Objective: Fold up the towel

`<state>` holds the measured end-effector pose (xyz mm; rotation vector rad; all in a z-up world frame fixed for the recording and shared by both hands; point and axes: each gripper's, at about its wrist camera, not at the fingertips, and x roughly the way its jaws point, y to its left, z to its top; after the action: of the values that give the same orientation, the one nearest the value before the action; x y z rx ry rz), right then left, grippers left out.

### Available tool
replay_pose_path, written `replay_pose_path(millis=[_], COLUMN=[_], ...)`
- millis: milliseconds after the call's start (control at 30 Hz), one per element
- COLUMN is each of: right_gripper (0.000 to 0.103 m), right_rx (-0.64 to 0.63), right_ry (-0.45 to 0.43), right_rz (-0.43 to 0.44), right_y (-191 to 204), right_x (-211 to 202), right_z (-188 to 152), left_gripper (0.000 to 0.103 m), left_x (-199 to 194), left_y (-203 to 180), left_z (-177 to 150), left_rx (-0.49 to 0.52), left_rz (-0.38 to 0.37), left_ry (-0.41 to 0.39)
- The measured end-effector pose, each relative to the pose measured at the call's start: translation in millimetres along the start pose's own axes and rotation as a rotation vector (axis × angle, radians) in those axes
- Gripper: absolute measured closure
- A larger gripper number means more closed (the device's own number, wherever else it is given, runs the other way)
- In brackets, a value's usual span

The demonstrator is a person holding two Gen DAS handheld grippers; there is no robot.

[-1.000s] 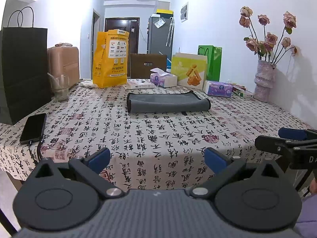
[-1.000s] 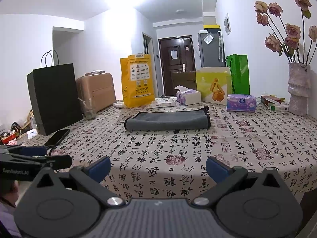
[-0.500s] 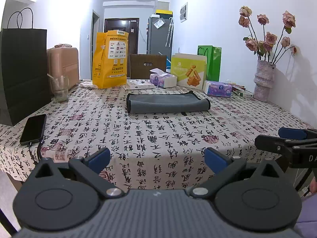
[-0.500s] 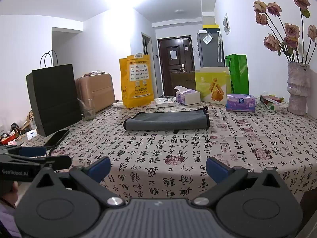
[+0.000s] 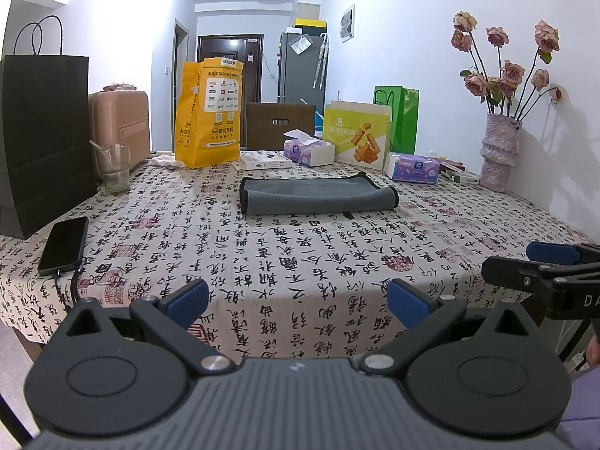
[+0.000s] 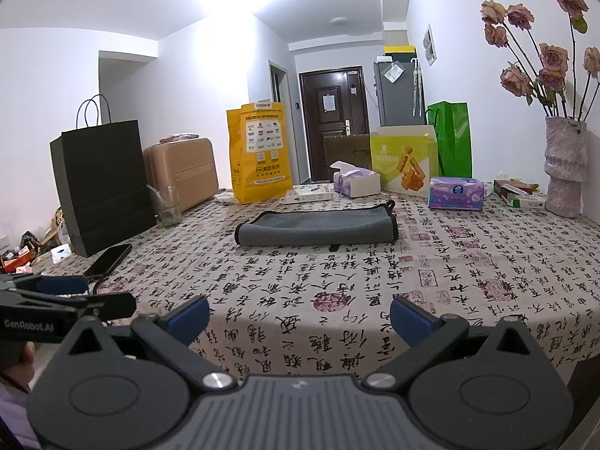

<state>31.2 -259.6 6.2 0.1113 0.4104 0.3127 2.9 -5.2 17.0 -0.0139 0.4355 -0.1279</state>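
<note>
Left wrist: tongs (image 5: 296, 298) level, agape.

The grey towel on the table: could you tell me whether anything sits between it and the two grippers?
Nothing visible does. Only bare patterned tablecloth lies between the open left gripper, the open right gripper and the grey towel; the phone lies off left.

Very little differs from a second ago. In the right wrist view the grey towel (image 6: 317, 230), the black paper bag (image 6: 101, 183) and the yellow bag (image 6: 260, 155) sit a shade further left in frame than before, so the right gripper (image 6: 298, 317) has turned or drifted slightly. In the left wrist view the towel (image 5: 318, 198) sits marginally lower in frame; the left gripper (image 5: 296, 298) has barely shifted
</note>
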Motion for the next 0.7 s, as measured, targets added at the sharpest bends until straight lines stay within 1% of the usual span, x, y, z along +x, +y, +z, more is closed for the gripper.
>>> replay_pose_path(millis=[700], right_gripper=[0.0], right_rx=[0.001], right_ry=[0.001], right_rz=[-0.001], right_y=[0.1], right_x=[0.6], right_z=[-0.6], left_gripper=[0.0], left_x=[0.0], left_y=[2.8], left_z=[2.4], left_rx=[0.004], left_rz=[0.0], left_ry=[-0.005])
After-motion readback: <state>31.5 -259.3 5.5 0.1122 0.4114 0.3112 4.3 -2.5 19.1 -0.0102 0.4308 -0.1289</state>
